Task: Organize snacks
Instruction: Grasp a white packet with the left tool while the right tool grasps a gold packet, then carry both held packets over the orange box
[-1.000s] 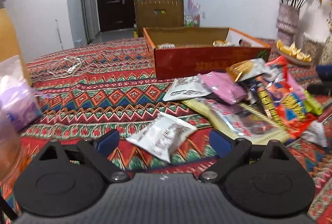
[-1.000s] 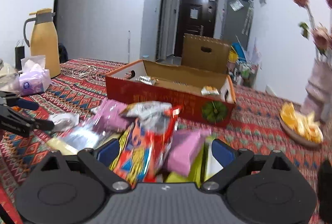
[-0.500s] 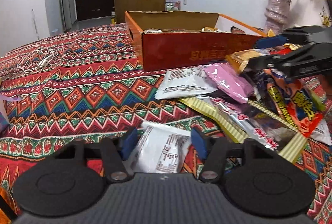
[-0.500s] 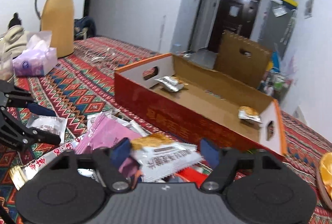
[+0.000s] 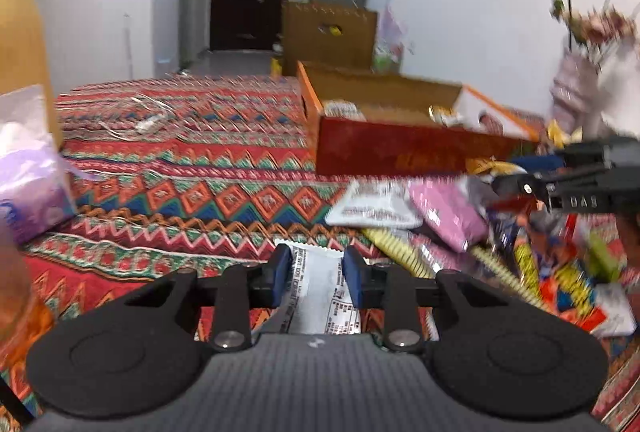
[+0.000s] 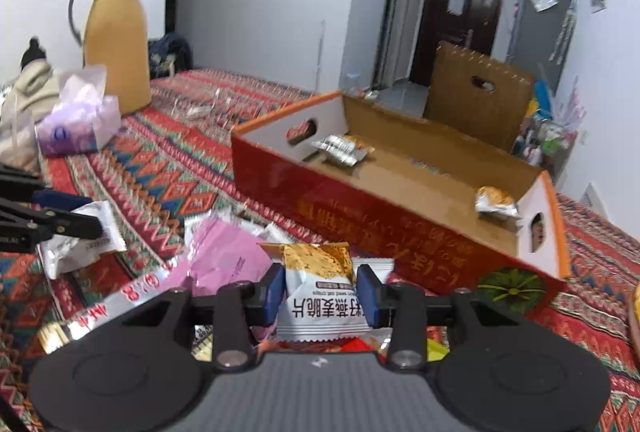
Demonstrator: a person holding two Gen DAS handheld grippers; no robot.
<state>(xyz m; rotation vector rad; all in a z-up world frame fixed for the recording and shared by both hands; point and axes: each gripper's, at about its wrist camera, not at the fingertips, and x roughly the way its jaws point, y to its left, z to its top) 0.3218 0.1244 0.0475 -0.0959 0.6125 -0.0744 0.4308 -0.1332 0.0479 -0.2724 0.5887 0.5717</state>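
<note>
My left gripper (image 5: 316, 276) is shut on a white snack packet (image 5: 320, 296) and holds it above the patterned tablecloth; it also shows in the right wrist view (image 6: 76, 222), at the left. My right gripper (image 6: 322, 292) is shut on an oat crisp packet (image 6: 320, 284) with an orange top, above the snack pile. The open red cardboard box (image 6: 400, 216) stands just beyond it, with two small packets (image 6: 340, 148) inside. The box shows in the left wrist view (image 5: 400, 148) too. A pile of snack packets (image 5: 500, 244) lies in front of the box.
A yellow thermos jug (image 6: 116, 40) and a purple tissue pack (image 6: 76, 124) stand at the left. A white cable (image 5: 148, 120) lies on the cloth. A flower vase (image 5: 572, 88) stands at the right, a brown chair back (image 6: 476, 100) behind the box.
Both grippers have closed on their packets and lifted them off the table. The right gripper has moved nearer the box.
</note>
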